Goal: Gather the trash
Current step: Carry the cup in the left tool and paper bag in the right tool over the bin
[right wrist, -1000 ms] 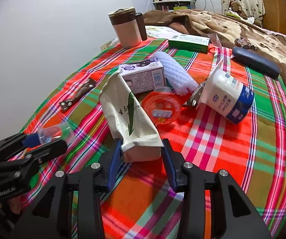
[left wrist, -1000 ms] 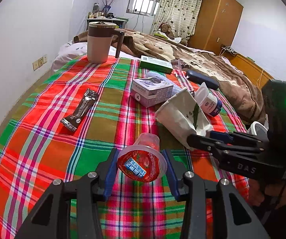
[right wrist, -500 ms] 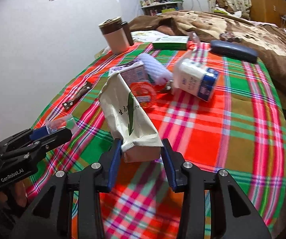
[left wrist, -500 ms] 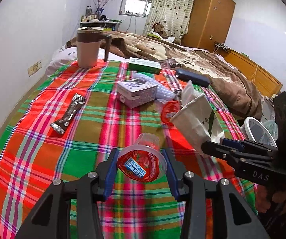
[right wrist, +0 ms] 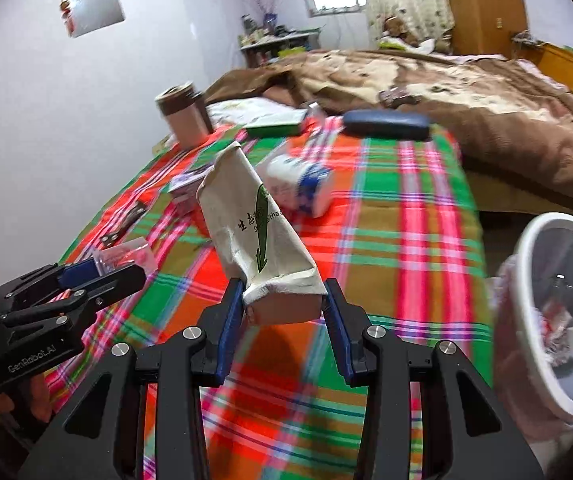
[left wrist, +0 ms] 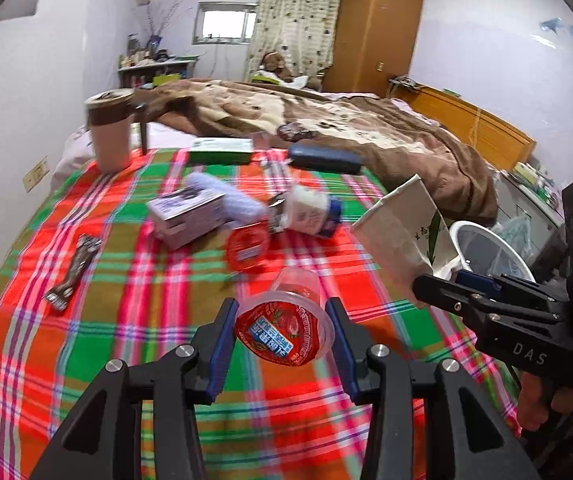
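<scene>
My left gripper (left wrist: 284, 330) is shut on a clear plastic cup with a red foil lid (left wrist: 285, 330), held above the plaid cloth. My right gripper (right wrist: 284, 302) is shut on the bottom end of a beige paper packet with a green leaf print (right wrist: 252, 224). In the left wrist view that packet (left wrist: 400, 226) and the right gripper (left wrist: 446, 286) hang at the right, near a white-rimmed trash bin (left wrist: 486, 248). In the right wrist view the bin (right wrist: 554, 312) sits at the right edge with crumpled waste inside, and the left gripper (right wrist: 100, 276) with its cup is at lower left.
On the plaid cloth (left wrist: 126, 320) lie a red lid (left wrist: 246, 250), a white and blue bottle (left wrist: 310, 214), a small purple box (left wrist: 186, 216), a dark wrapper (left wrist: 74, 272), a green box (left wrist: 220, 150), a dark case (left wrist: 324, 159) and a tall mug (left wrist: 110, 136). A brown blanket covers the bed behind.
Both grippers have moved to the right and lifted a little, each keeping its item. The trash bin has come into the right wrist view and shows larger in the left wrist view.
</scene>
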Demonstrator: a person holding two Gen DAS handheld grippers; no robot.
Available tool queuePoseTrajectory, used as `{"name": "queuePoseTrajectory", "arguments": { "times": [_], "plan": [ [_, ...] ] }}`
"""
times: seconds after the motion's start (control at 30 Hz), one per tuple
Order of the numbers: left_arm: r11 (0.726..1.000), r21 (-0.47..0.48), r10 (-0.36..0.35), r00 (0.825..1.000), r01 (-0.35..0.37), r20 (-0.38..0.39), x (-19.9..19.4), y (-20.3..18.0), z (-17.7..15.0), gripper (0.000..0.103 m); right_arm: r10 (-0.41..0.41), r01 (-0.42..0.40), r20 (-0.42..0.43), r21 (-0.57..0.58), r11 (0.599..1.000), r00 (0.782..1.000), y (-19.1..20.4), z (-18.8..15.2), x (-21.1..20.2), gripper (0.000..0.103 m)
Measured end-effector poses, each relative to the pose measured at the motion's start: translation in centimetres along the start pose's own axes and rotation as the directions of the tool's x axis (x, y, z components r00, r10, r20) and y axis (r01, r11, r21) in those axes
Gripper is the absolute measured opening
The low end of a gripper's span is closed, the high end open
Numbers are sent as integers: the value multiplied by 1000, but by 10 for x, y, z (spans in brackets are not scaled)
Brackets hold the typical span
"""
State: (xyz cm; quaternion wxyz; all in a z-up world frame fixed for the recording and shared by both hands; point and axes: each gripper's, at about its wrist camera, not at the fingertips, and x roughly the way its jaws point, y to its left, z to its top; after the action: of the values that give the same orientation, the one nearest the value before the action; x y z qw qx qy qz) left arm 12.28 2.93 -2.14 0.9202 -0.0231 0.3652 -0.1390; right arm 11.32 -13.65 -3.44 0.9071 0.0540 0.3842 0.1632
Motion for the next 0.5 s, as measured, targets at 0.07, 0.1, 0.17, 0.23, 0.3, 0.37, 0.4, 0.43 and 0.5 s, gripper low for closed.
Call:
{"name": "queuePoseTrajectory", "arguments": {
  "times": [0.07, 0.1, 0.17, 0.23, 0.3, 0.37, 0.4, 0.43, 0.5],
  "plan": [
    [1000, 18, -18, 1000, 18, 2, 2, -12, 2, 45, -8, 7, 14, 23, 1000, 1000, -11, -2, -8, 41],
    [999, 31, -28, 1000, 28, 2, 4, -20, 4, 45, -15, 15, 19, 37, 999, 1000, -17, -2, -12, 41],
    [998, 48, -43, 999, 43, -2, 8, -32, 6, 45, -43, 42, 30, 52, 998, 999, -28, -4, -19, 41],
    [996, 62, -64, 998, 64, -2, 11, -44, 8, 45, -71, 68, 35, 70, 995, 997, -41, -6, -25, 41],
    [993, 83, -85, 996, 85, -4, 15, -59, 11, 45, -93, 90, 38, 87, 992, 995, -52, -8, -31, 41],
    [991, 93, -99, 995, 99, -7, 20, -70, 14, 45, -125, 120, 43, 94, 988, 991, -59, -10, -37, 41],
    [989, 95, -114, 993, 114, -7, 21, -76, 15, 45, -141, 136, 45, 99, 986, 989, -64, -11, -41, 41],
    [987, 100, -128, 992, 128, -5, 21, -82, 17, 45, -155, 150, 47, 105, 983, 987, -69, -11, -44, 41],
    [981, 122, -154, 988, 154, -9, 25, -97, 21, 45, -183, 176, 50, 122, 977, 982, -78, -12, -50, 41]
  ]
}}
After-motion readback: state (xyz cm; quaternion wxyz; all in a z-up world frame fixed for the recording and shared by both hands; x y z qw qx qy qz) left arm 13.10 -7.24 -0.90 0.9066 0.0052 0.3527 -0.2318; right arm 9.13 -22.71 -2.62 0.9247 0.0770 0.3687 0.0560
